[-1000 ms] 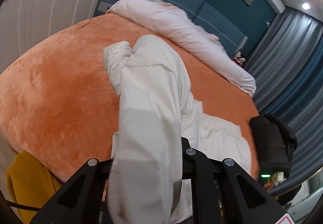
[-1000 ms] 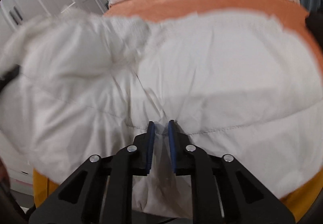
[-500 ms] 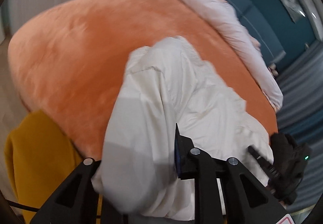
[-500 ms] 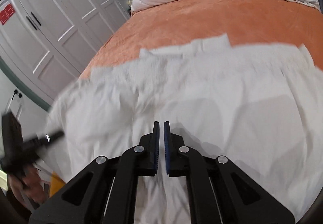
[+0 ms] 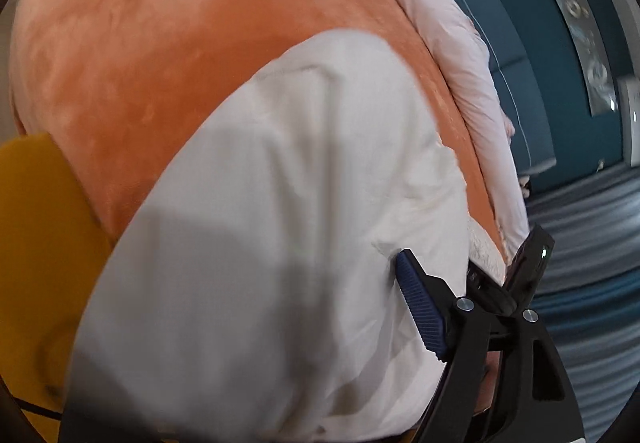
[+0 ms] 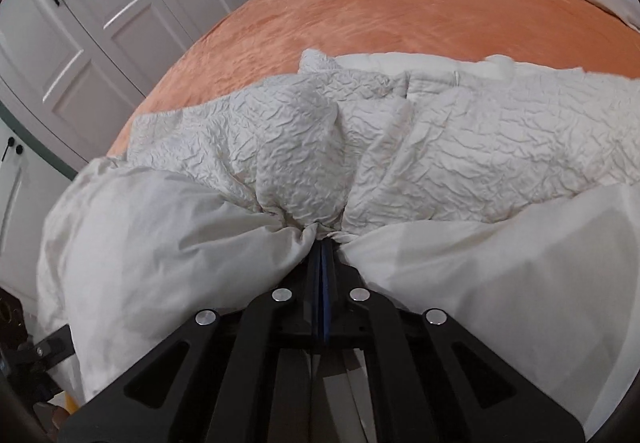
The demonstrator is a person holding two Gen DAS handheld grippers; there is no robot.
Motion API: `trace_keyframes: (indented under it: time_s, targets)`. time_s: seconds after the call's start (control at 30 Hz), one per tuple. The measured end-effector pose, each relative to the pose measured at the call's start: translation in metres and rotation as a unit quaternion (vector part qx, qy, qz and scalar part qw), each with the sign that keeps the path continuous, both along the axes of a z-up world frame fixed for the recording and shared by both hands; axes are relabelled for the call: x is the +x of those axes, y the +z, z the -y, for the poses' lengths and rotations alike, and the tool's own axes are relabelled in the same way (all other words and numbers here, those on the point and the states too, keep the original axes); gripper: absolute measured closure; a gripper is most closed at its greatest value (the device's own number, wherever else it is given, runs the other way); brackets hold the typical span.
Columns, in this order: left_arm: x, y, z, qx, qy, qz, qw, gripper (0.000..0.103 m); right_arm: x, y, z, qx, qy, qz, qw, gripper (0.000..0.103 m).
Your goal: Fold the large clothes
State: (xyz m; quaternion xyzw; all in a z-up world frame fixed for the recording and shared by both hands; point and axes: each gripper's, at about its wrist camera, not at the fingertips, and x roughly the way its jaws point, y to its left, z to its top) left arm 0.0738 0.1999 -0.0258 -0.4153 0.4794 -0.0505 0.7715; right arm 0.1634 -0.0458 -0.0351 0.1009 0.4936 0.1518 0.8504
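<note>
A large white padded jacket lies bunched on the orange bedspread, its crinkled lining up and its smooth shell toward me. My right gripper is shut on a gathered pinch of it at the near edge. In the left wrist view the jacket fills the foreground. My left gripper has its jaws opening, with the cloth draped between them. Only its right finger's blue pad shows beside the fabric. The other finger is hidden under the cloth.
A pale pink duvet lies rolled along the head of the bed below a blue headboard. White wardrobe doors stand to the left, grey curtains to the right. Yellow cloth hangs at the bed's near edge.
The left jaws have spread wide while that hand sank and rolled, and the sleeve it held now lies loose. The right jaws have shut on a pinch of jacket and swept sideways.
</note>
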Motion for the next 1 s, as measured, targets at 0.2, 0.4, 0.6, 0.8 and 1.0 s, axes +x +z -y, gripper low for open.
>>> trace_keyframes:
  time_s: [0.2,0.4,0.6,0.8,1.0]
  targets:
    - [0.010,0.026,0.018,0.035,-0.055,0.044,0.9969,0.085,-0.036,0.032,0.038,0.028,-0.052,0.022,0.998,0.103]
    - [-0.002,0.060,0.034,0.068,-0.081,0.083,0.9910,0.091,-0.081,0.033,0.084,0.055,-0.100,-0.002,0.993,0.103]
    - [-0.014,0.116,0.080,0.105,-0.136,0.151,0.9736,0.092,-0.061,-0.001,0.066,0.066,-0.045,-0.007,0.997,0.103]
    - [-0.018,0.154,0.172,0.185,-0.222,0.215,0.9327,0.092,-0.060,0.000,0.095,0.132,-0.063,-0.032,0.989,0.103]
    - [-0.022,0.162,0.227,0.202,-0.283,0.231,0.9086,0.092,-0.157,0.042,0.182,0.135,-0.123,0.013,0.983,0.102]
